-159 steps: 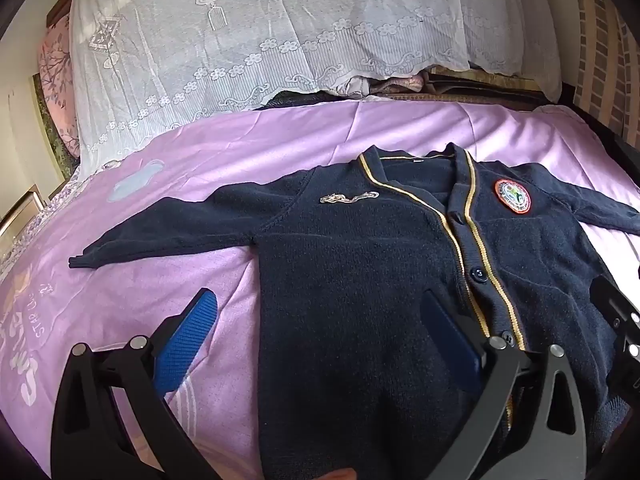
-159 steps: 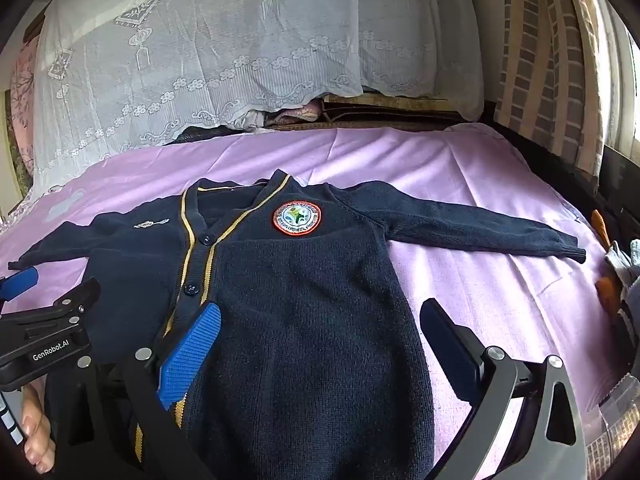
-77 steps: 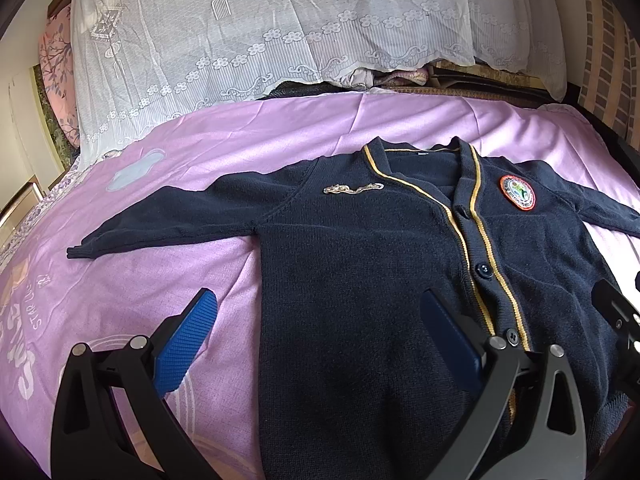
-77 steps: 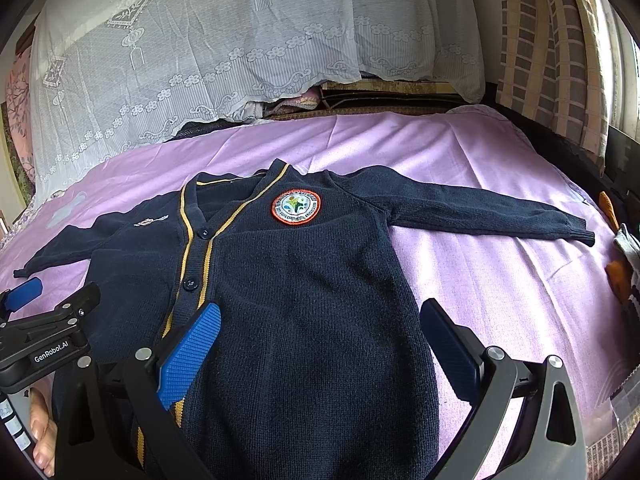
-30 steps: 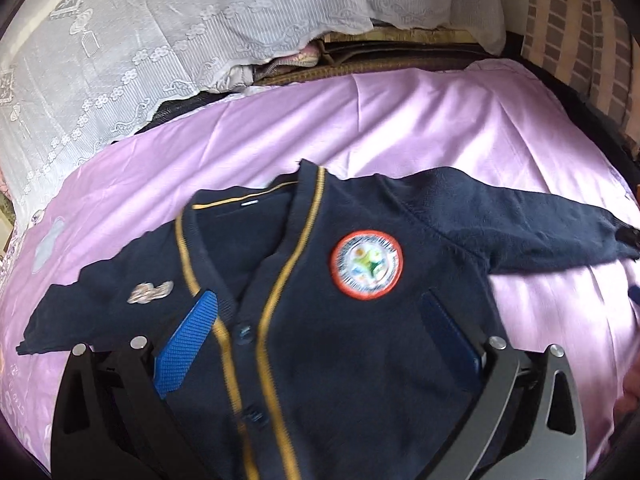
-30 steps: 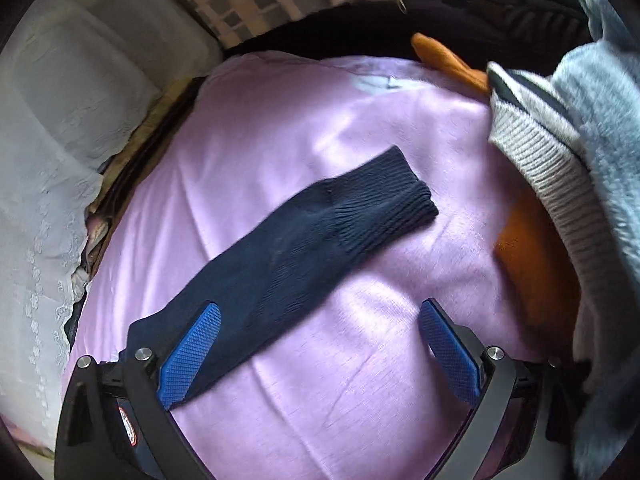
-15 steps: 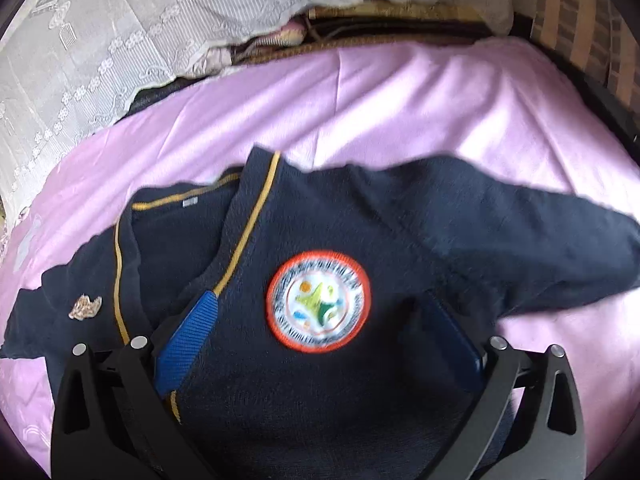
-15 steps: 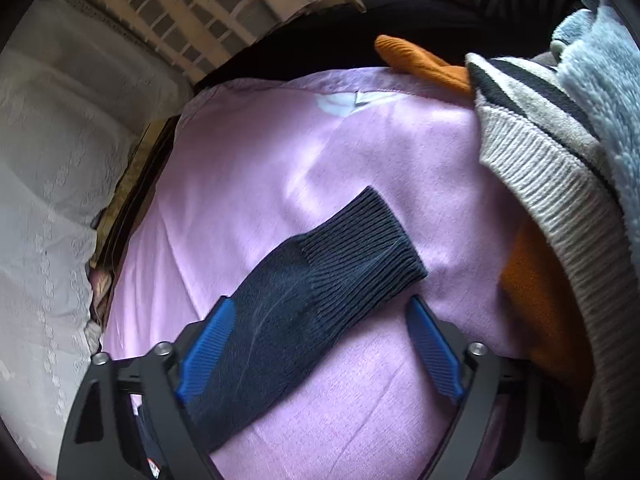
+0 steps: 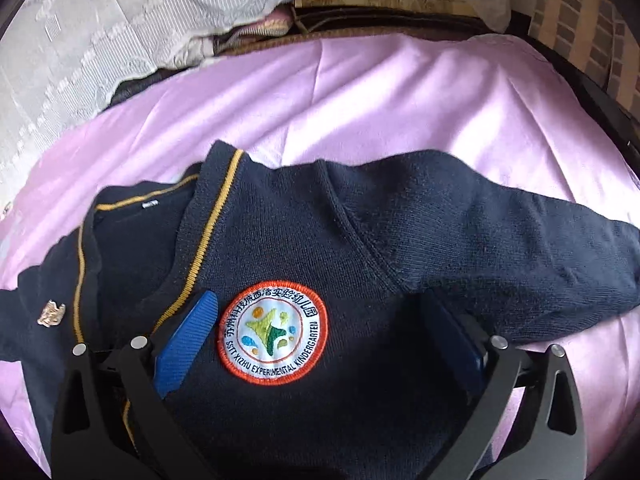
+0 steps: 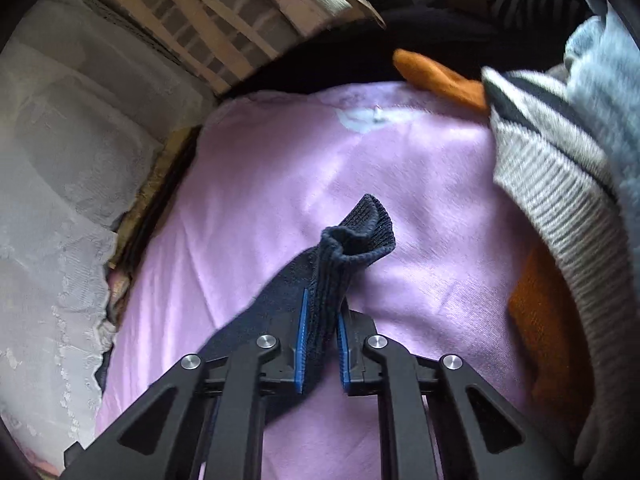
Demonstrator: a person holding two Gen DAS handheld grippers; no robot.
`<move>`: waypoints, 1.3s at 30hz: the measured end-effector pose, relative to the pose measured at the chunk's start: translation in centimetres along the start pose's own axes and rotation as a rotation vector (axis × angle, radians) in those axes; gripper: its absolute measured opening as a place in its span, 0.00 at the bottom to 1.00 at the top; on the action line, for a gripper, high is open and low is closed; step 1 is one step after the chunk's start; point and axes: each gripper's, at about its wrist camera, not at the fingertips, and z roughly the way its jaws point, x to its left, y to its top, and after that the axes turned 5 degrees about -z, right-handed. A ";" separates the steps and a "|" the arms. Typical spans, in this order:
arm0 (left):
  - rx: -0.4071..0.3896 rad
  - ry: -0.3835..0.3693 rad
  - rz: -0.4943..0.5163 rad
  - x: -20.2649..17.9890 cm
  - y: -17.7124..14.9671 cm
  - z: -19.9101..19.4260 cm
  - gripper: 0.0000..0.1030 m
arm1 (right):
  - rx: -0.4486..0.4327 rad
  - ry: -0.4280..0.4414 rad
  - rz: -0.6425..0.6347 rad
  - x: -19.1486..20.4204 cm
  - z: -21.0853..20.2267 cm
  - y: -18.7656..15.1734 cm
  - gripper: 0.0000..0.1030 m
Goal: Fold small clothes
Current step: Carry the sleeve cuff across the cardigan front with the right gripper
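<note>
Since before, the right gripper point(image 10: 320, 348) is closing, its jaws pinching the sleeve cuff point(image 10: 352, 236) at frame centre. Left gripper point(image 9: 320, 320) stands wide over the cardigan point(image 9: 320, 240) badge point(image 9: 274, 333)

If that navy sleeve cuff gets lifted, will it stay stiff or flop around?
Probably floppy: the ribbed sleeve cuff already bunches between the closing jaws of the right gripper. Likely light, being soft knit. It shouldn't slip much, since the ribbed pads pinch textured fabric.

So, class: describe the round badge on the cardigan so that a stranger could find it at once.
On the purple bedsheet lies a navy cardigan. The round badge sits on its chest between the open left gripper's fingers: white, orange-rimmed, unlike the small metallic pin.
</note>
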 end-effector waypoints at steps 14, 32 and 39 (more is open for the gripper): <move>0.018 0.026 -0.165 7.1 2.8 0.5 0.96 | -0.113 0.102 -0.542 14.7 -5.0 -3.7 0.09; -0.009 0.045 -0.292 21.2 1.9 -0.6 0.96 | 0.121 0.267 -1.083 32.7 -3.0 -24.0 0.08; 0.019 0.082 -0.389 26.7 -0.1 0.0 0.96 | 0.182 0.291 -1.178 35.2 -2.4 -29.8 0.08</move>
